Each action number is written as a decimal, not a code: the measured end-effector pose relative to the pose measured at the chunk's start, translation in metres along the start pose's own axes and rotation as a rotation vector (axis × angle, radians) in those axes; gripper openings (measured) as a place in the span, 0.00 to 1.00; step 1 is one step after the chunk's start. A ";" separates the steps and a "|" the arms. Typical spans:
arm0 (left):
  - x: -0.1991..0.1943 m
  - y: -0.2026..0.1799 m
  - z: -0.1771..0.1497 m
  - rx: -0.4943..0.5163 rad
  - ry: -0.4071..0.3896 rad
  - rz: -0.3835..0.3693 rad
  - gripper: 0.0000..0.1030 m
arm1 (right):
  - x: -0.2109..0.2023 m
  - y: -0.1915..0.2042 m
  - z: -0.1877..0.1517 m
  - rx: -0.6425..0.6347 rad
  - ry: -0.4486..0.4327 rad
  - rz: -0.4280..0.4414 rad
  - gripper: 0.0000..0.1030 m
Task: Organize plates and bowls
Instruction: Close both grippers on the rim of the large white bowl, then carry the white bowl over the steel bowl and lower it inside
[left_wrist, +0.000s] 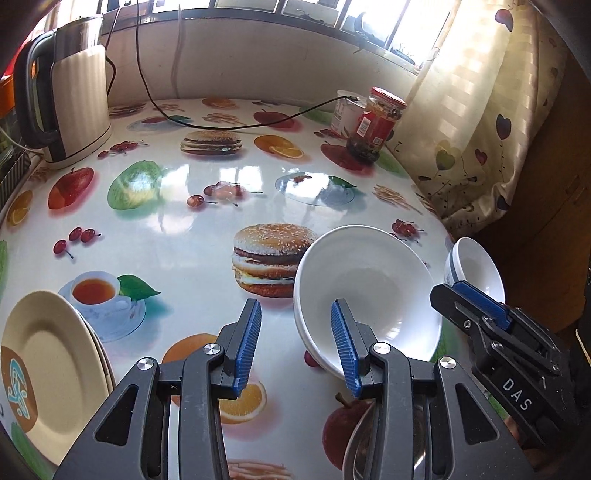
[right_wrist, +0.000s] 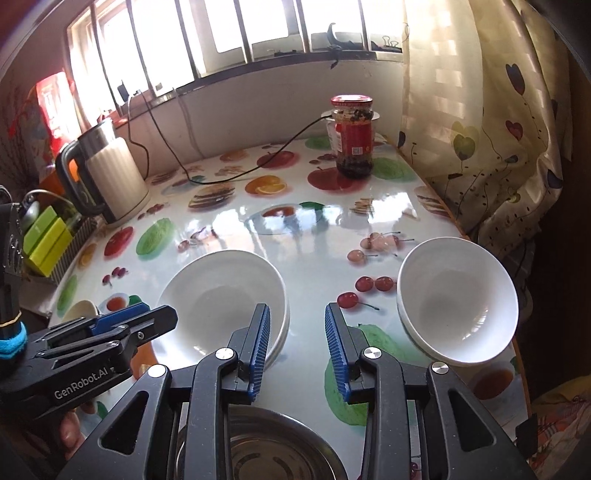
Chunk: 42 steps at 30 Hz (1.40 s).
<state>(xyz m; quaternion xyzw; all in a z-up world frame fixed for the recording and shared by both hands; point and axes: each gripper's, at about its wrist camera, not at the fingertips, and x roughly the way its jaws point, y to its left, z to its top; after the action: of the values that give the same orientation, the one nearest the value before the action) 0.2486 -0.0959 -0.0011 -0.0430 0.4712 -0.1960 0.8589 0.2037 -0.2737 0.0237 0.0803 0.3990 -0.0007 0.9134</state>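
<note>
Left fingers (left_wrist: 295, 345): parted, nothing between them; the right-hand one overlaps the near rim of the wide white bowl (left_wrist: 369, 291) in view, though contact cannot be told.
Right fingers (right_wrist: 297, 352): parted and empty, above bare bench (right_wrist: 314, 258) between the two white bowls.
Hand pose: both grippers slant down toward the bench, side by side; a bit of the person's hand (right_wrist: 70, 432) shows under the left gripper's body.
Wide white bowl: upright, stacked on another like it, left of the right fingers.
Deep white bowl (right_wrist: 458, 299): near the bench's right edge, also sitting in a second bowl.
Cream plates (left_wrist: 51, 365): stacked at the near left.
Steel bowl (right_wrist: 258, 446): under the right gripper, at the near edge.
Farther back: kettle (left_wrist: 70, 92), red-lidded jar (right_wrist: 352, 136).
</note>
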 end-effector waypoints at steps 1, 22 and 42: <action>0.002 0.001 0.001 0.000 0.003 0.002 0.40 | 0.003 0.001 0.000 -0.002 0.005 -0.002 0.30; 0.012 -0.001 0.001 0.018 0.013 -0.012 0.13 | 0.023 0.011 -0.002 -0.025 0.046 0.004 0.14; 0.009 -0.005 0.001 0.030 -0.008 0.003 0.12 | 0.014 0.009 -0.003 -0.006 0.022 0.018 0.12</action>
<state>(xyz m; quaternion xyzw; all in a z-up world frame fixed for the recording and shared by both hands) 0.2517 -0.1038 -0.0064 -0.0303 0.4647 -0.2015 0.8617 0.2116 -0.2634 0.0122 0.0811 0.4082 0.0097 0.9092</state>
